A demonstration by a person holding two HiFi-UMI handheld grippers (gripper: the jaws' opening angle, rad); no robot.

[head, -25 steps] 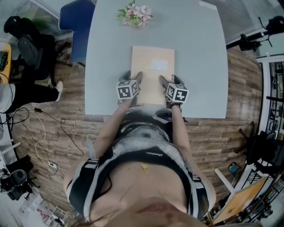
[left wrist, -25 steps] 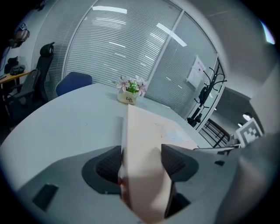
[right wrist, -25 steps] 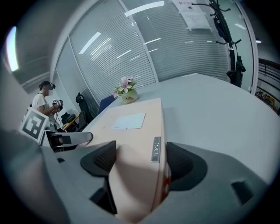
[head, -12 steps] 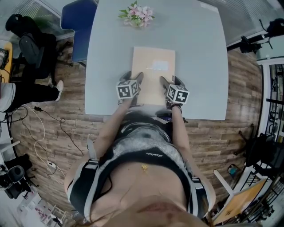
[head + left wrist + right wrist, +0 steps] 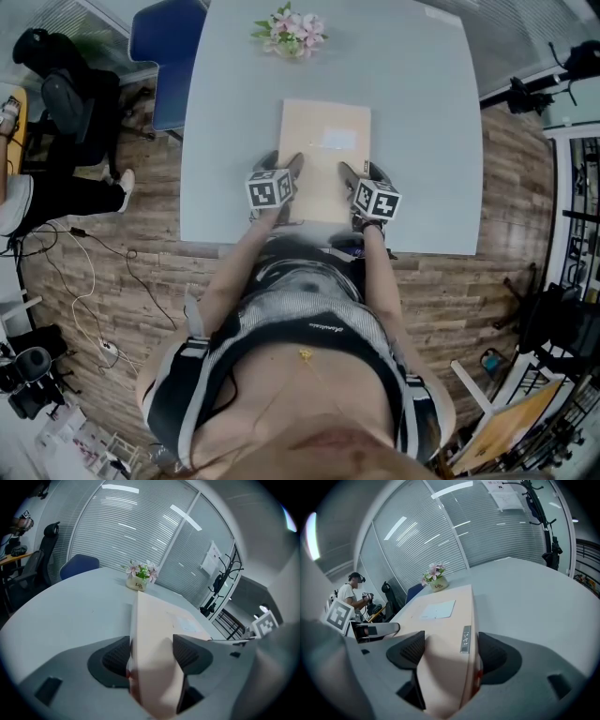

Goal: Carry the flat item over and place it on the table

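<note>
The flat item [image 5: 325, 150] is a thin tan cardboard package with a white label, lying level over the grey table [image 5: 422, 141], its long side pointing away from me. My left gripper [image 5: 292, 167] is shut on its near left corner and my right gripper [image 5: 345, 171] on its near right corner. In the left gripper view the flat item [image 5: 157, 630] fills the gap between the dark pads [image 5: 117, 656]. The right gripper view shows the same grip on the flat item [image 5: 440, 620], with a small sticker on its edge. I cannot tell whether its underside touches the table.
A small pot of pink flowers [image 5: 288, 30] stands at the table's far edge, beyond the package. A blue chair [image 5: 164, 56] is at the far left corner. A person [image 5: 37, 192] and a black chair are off to the left, with cables on the wooden floor.
</note>
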